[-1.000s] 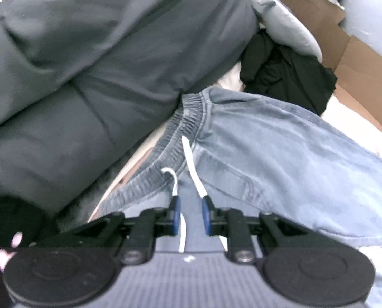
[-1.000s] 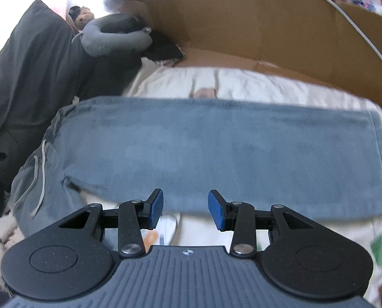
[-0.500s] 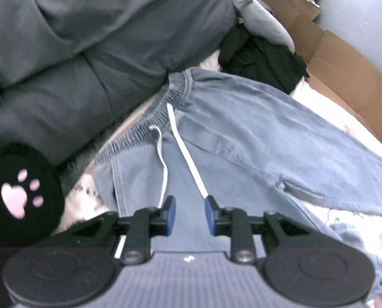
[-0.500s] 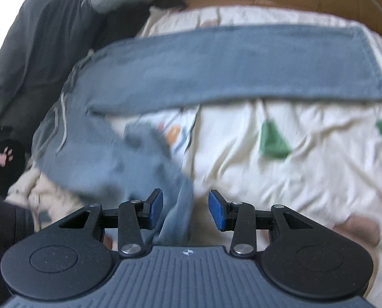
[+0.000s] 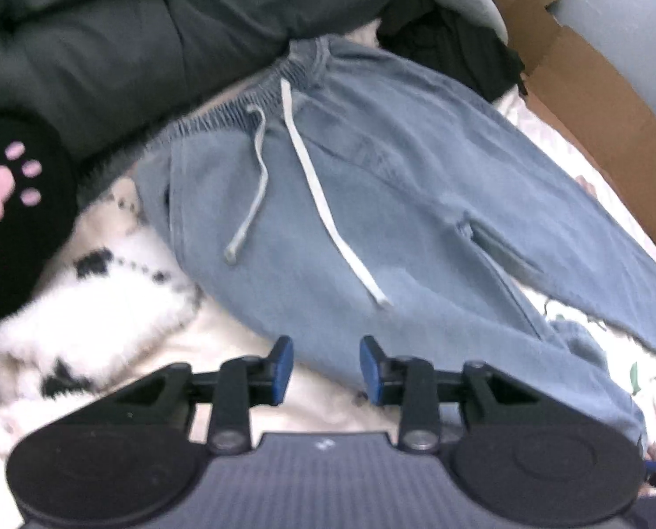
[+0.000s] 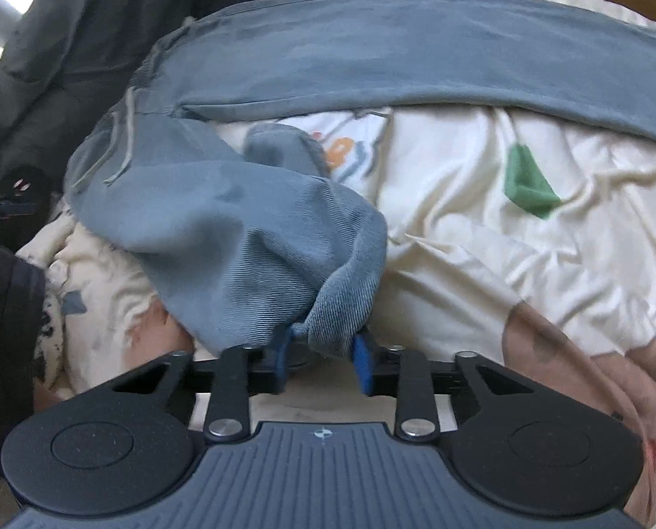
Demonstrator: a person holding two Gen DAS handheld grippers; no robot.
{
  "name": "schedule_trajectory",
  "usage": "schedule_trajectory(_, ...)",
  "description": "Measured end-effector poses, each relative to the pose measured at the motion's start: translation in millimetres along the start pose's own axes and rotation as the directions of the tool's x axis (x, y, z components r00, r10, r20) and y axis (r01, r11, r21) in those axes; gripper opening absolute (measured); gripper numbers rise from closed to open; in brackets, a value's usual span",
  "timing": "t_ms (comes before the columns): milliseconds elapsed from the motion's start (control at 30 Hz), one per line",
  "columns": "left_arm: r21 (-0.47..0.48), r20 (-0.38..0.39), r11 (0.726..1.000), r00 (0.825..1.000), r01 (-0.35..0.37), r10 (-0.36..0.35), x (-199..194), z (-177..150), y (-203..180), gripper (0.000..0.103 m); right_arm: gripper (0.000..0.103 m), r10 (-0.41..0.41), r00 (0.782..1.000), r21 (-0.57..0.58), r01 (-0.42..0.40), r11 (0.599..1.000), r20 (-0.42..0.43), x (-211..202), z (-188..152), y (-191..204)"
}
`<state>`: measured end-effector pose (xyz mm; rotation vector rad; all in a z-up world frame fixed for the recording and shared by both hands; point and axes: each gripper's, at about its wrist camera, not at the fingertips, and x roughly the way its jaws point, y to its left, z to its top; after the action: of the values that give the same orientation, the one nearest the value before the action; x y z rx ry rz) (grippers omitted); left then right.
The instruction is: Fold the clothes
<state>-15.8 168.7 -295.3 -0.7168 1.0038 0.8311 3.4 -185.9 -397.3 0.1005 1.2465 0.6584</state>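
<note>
Cream bedding (image 6: 482, 238) with coloured prints covers the bed, and a dark grey duvet (image 5: 107, 44) is bunched along its far side. Brown cardboard (image 5: 592, 101) stands at the head end beside a black garment (image 5: 451, 39).

Blue trousers (image 5: 394, 185) lie on the bedding with the elastic waistband (image 5: 248, 101) against the duvet. Two drawstrings (image 5: 319, 194) trail down the front from the waistband. One leg (image 6: 416, 66) is stretched flat across the far part of the bed. The other leg (image 6: 240, 229) is rumpled and drawn toward the near edge.

In the left wrist view, the left tool (image 5: 326, 363) hangs over the near edge of the trousers, its blue pads (image 5: 281, 363) parted and nothing between them.

In the right wrist view, the right tool (image 6: 321, 359) has the hem of the rumpled leg sitting between its pads; they are set apart, and whether they press the cloth I cannot tell.

A black cushion with a pink paw print (image 5: 1, 185) sits at the left, next to a white fleece with black spots (image 5: 90, 308).
</note>
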Motion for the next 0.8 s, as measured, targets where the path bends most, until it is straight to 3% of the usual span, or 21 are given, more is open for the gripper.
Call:
schedule_trajectory(167,-0.022,0.005,1.000,1.000,0.018,-0.018,2,-8,4,0.036,0.017,0.079,0.996,-0.071,-0.076,0.995,0.043,-30,29,20)
schedule_trajectory(433,-0.067,-0.028,0.997,0.999,0.041,-0.043,18,-27,7,0.036,0.006,0.207,0.977,-0.247,-0.189,0.950,0.049,-53,120,78)
schedule_trajectory(633,-0.128,-0.064,0.991,0.997,0.044,-0.053,28,-43,9,0.036,0.005,0.269,0.963,-0.359,-0.247,0.900,0.010,-25,177,124)
schedule_trajectory(800,-0.154,-0.115,0.988,0.993,0.023,-0.041,40,-52,6,0.035,0.005,0.275,0.961,-0.331,-0.262,0.907,-0.006,29,204,133)
